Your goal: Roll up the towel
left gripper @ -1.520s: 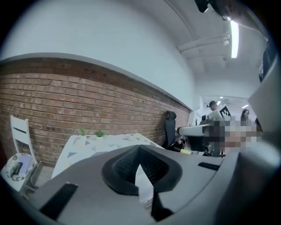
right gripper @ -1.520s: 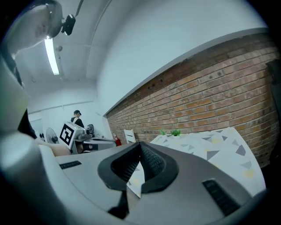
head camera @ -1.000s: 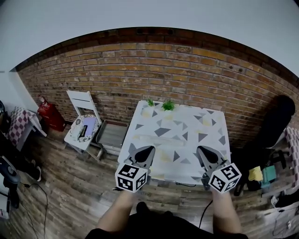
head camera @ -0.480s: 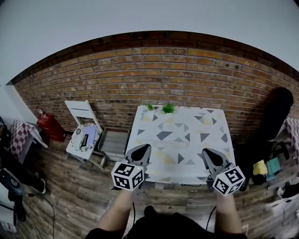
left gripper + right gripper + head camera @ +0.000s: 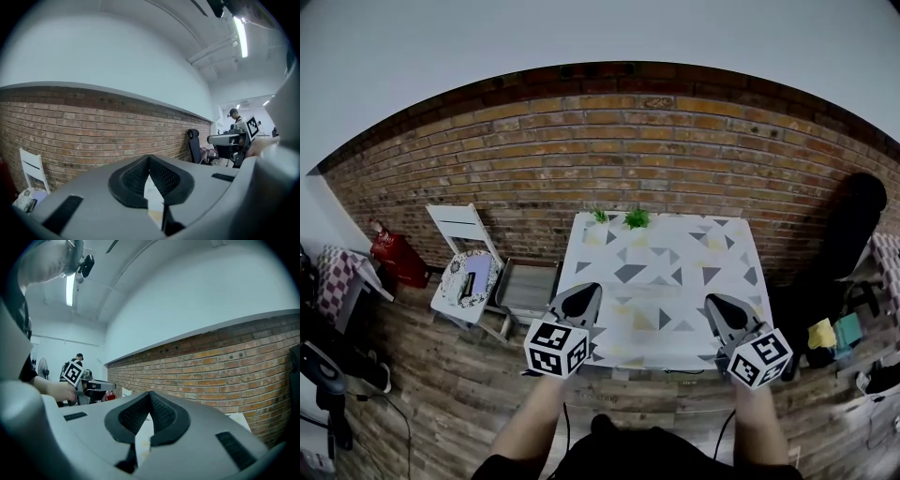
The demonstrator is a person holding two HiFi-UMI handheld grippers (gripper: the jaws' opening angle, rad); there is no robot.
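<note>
A red brick wall (image 5: pixel 675 141) under pale plaster is being seen behind a square surface (image 5: pixel 757 309). A wood-plank floor (image 5: pixel 441 403) is lying around it, a white slatted chair (image 5: pixel 464 272) is standing to its left, and two small green plants (image 5: pixel 636 218) are set at its far edge. The surface is being covered by a flat, smooth white sheet (image 5: pixel 661 272) printed with grey and yellow triangles. No separate towel and no roll is being made out, and whether this sheet is the towel cannot be told. The left claw (image 5: pixel 587 293) and the right claw (image 5: pixel 713 303) are being held level over the near edge. Each has its ribbed black pads (image 5: pixel 133 177) pressed together on nothing, with only the sheet being glimpsed beyond them. Against a second ago, the left claw is being found shifted slightly leftward and upward, while the right claw is being kept in place and both are being kept closed. By judgement, nothing is being gripped or pushed, so the cloth is being left flat. The pose would suit hands drawing near as well as hands drawing away.
</note>
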